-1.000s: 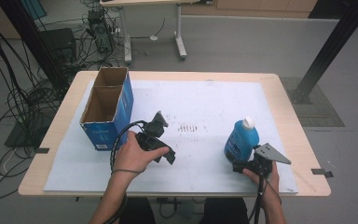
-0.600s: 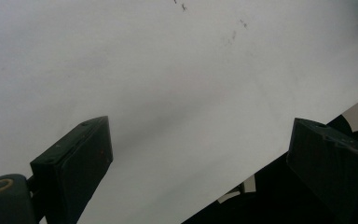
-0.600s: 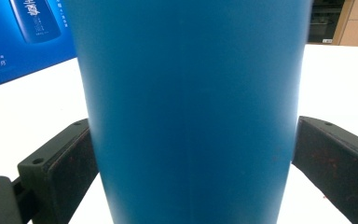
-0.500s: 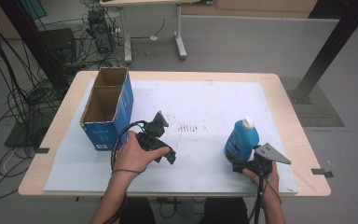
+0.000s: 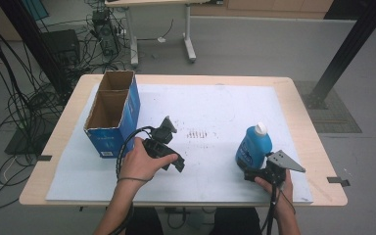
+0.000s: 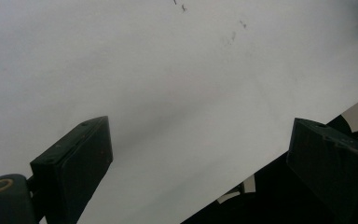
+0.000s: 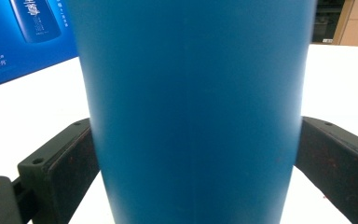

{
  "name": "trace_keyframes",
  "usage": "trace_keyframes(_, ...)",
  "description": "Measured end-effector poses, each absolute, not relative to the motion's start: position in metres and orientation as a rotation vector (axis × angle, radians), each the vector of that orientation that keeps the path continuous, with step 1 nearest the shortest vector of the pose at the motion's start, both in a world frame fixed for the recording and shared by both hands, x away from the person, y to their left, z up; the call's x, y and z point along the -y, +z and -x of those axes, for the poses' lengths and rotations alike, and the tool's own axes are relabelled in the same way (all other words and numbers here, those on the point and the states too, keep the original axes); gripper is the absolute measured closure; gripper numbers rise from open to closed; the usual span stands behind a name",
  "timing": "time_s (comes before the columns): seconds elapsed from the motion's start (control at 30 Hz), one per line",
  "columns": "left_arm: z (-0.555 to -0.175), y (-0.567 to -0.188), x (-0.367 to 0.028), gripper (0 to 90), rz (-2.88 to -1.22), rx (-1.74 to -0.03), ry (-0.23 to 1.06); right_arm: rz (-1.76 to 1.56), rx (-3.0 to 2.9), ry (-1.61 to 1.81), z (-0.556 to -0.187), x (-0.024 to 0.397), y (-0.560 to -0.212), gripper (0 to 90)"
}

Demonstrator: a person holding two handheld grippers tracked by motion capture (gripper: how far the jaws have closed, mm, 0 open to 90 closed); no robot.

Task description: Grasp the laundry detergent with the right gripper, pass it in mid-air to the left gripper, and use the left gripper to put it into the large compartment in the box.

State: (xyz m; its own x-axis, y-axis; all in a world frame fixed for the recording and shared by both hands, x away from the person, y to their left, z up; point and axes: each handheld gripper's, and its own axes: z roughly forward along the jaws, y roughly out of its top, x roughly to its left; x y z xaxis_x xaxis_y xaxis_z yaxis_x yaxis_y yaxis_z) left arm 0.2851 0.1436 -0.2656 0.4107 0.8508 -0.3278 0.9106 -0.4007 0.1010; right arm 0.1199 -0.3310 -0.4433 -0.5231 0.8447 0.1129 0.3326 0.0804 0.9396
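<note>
A blue bottle (image 5: pixel 252 147) with a white cap stands upright on the white sheet (image 5: pixel 215 112) at the right front of the table. My right gripper (image 5: pixel 250 171) is at its base, and in the right gripper view both black jaws press against the sides of the bottle (image 7: pixel 196 116). My left gripper (image 5: pixel 174 160) is held low over the sheet near the middle front, tilted downward. In the left gripper view its jaws stand wide apart over the bare white sheet (image 6: pixel 168 84), with nothing between them.
An open blue cardboard box (image 5: pixel 115 139) with two compartments stands at the table's left, and its printed side (image 7: pixel 28 37) shows behind the bottle. Faint dark marks (image 5: pixel 198 133) dot the sheet's middle. Cables and a black stand lie on the floor to the left.
</note>
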Motion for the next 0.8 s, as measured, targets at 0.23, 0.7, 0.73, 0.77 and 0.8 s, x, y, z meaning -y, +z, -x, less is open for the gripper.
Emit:
trace_keyframes(0.23, -0.2853, -0.2657, -0.1437, 7.1, -2.410, -1.538, -0.330, -1.155, -1.899, 1.444, -0.1201, 0.3311, -0.4432, 2.6)
trace_keyframes(0.7, -0.2852, -0.2657, -0.1447, 7.1, -2.402, -1.540, -0.328, -1.157, -1.899, 1.442, -0.1205, 0.3292, -0.4430, 2.9)
trace_keyframes(0.73, -0.2852, -0.2654, -0.1448, 7.1, -2.405, -1.537, -0.325, -1.156, -1.896, 1.446, -0.1205, 0.3293, -0.4434, 3.2)
trace_keyframes(0.77, -0.2850, -0.2654, -0.1449, 7.1, -2.401, -1.540, -0.325, -1.157, -1.893, 1.449, -0.1204, 0.3294, -0.4436, 3.5)
trace_keyframes(0.8, -0.2852, -0.2653, -0.1451, 7.1, -2.402, -1.540, -0.327, -1.158, -1.893, 1.451, -0.1204, 0.3294, -0.4438, 4.3)
